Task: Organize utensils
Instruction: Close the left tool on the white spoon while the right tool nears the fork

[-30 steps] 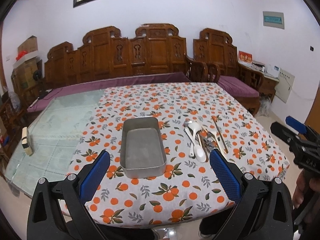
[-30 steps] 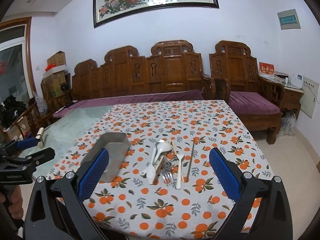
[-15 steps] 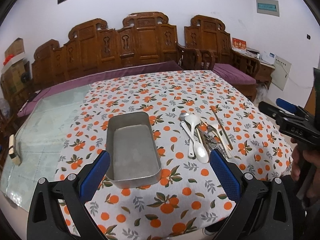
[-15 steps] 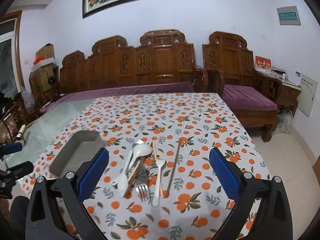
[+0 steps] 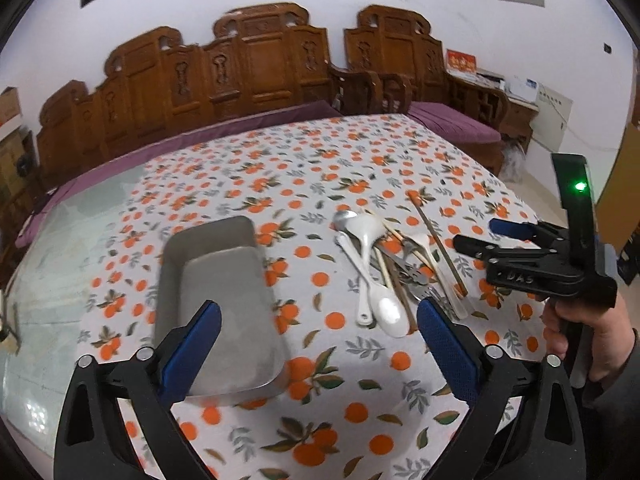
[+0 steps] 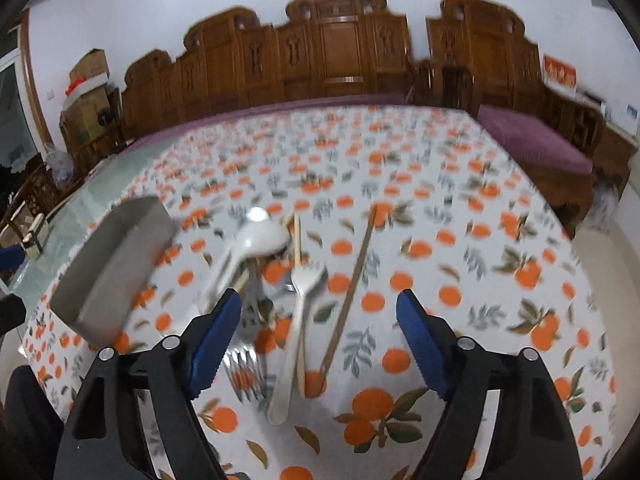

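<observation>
A table (image 5: 360,420) draped in an orange-print tablecloth (image 5: 344,168) fills both views; at its left side a bare glass surface (image 5: 60,264) shows. Behind it stands a carved wooden bench (image 5: 240,68) with purple cushions.

On the cloth rests an empty rectangular metal tray (image 5: 216,304), left of a loose pile of utensils (image 5: 396,268). The pile holds white ceramic spoons (image 5: 370,232), a metal spoon (image 5: 345,216), a metal fork (image 6: 244,364), a white plastic fork (image 6: 298,312) and wooden chopsticks (image 5: 438,244); one chopstick lies apart at the pile's right edge. Tray and pile do not touch.

The left gripper (image 5: 318,336) hovers above the near end of the tray, its blue-padded fingers (image 5: 192,344) spread wide with nothing between them. The right gripper (image 6: 318,332), seen in the left view held by a hand (image 5: 588,332) at the table's right edge, is poised over the utensil pile; its jaws have just been narrowing yet remain well apart, bracketing the white plastic fork and a chopstick from above without pressing on either. The right view is motion-blurred.
</observation>
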Available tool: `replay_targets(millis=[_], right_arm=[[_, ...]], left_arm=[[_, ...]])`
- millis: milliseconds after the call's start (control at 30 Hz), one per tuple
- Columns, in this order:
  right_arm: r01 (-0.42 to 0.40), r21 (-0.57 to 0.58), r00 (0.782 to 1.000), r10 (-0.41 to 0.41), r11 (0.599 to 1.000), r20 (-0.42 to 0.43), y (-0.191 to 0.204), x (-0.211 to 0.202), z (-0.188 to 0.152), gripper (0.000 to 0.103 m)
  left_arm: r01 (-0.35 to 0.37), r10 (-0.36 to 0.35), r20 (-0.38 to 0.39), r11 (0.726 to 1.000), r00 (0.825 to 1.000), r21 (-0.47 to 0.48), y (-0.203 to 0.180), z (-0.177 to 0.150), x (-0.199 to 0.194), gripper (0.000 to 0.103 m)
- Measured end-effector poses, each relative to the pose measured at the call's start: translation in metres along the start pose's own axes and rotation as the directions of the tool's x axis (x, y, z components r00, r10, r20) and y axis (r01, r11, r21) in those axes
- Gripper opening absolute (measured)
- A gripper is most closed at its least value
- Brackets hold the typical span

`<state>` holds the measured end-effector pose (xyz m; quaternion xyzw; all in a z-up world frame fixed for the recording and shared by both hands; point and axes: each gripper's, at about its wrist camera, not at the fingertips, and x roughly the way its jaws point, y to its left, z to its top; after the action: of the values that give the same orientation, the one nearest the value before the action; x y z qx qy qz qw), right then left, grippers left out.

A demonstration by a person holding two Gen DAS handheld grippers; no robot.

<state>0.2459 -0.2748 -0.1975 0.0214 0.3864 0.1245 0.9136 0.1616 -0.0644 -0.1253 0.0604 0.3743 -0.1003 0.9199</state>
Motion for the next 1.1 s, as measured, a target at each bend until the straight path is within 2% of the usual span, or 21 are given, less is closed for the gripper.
replay_targets(millis=[167,267,333,633,700,800,833,900,1100], right_arm=[[-0.008,0.008,1.0,0.008,1.0,-0.014,-0.007,0.007,0.0,0.081],[-0.006,0.013,0.999,0.007,1.0,-0.032,-0.009,0.012,0.0,0.081],[-0.007,0.01,0.999,0.007,1.0,-0.036,-0.009,0.012,0.0,0.081],[0.026,-0.015,0.999,-0.027,1.0,-0.041,-0.009,0.014,0.001,0.081],[0.023,0.006,0.999,-0.023,1.0,-0.038,-0.015,0.013,0.002,0.081],[0.026,0.038,0.999,-0.025,0.999,-0.034,-0.024,0.011,0.004,0.081],[0.026,0.043,0.999,-0.025,0.999,-0.034,-0.026,0.01,0.004,0.081],[0.023,0.046,0.999,-0.022,0.999,-0.03,-0.026,0.009,0.005,0.081],[0.008,0.018,1.0,-0.007,1.0,-0.024,-0.014,0.007,0.006,0.081]], left_arm=[[0.058,-0.058,-0.048,0.998,0.997,0.013,-0.017,0.0,0.033,0.083],[0.105,-0.103,-0.098,0.995,0.99,0.007,-0.027,-0.003,0.057,0.074],[0.107,-0.105,-0.119,0.994,0.987,0.011,-0.032,-0.005,0.07,0.067],[0.098,-0.101,-0.163,0.995,0.981,-0.027,-0.036,0.006,0.114,0.049],[0.077,-0.086,-0.184,0.996,0.979,-0.055,-0.032,0.01,0.125,0.042],[0.07,-0.083,-0.209,0.995,0.974,-0.067,-0.03,0.012,0.137,0.041],[0.071,-0.084,-0.221,0.995,0.972,-0.068,-0.03,0.012,0.141,0.035],[0.084,-0.104,-0.241,0.992,0.965,-0.093,-0.028,0.012,0.147,0.027],[0.108,-0.143,-0.261,0.984,0.955,-0.145,-0.022,0.01,0.147,0.019]])
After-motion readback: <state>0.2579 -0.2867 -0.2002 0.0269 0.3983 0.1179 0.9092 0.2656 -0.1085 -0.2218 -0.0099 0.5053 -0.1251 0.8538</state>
